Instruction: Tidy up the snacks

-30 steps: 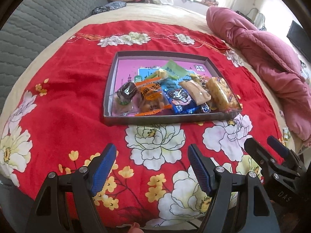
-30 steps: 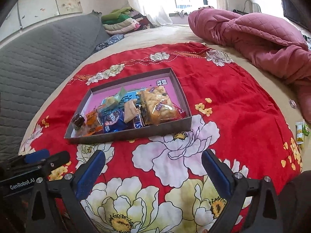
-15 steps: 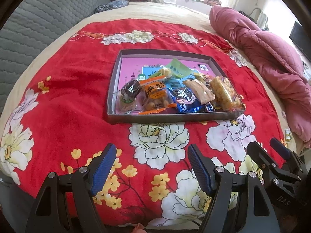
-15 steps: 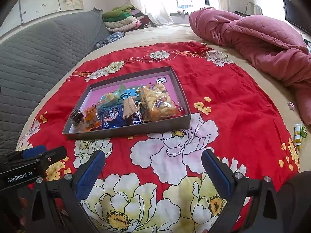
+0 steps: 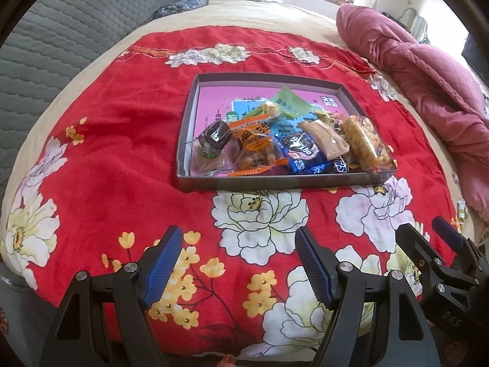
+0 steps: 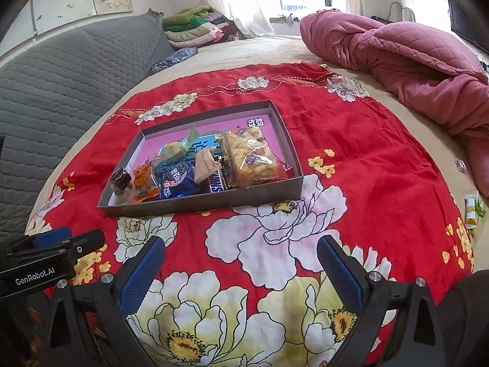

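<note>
As seen from the left wrist, the left hand-held gripper (image 5: 235,263) hangs open and empty over the red cloth (image 5: 122,140); the tray (image 5: 275,183) of snacks (image 5: 293,140) lies straight ahead, long side facing it.

From the right wrist, the right hand-held gripper (image 6: 241,269), also open and empty, has the tray (image 6: 214,203) ahead and leftward. Left looks better lined up.

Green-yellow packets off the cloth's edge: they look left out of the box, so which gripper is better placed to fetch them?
Probably right. The packets lie on the right gripper's side; the left gripper sits farther over, with the right gripper between. Both are open and empty.
</note>
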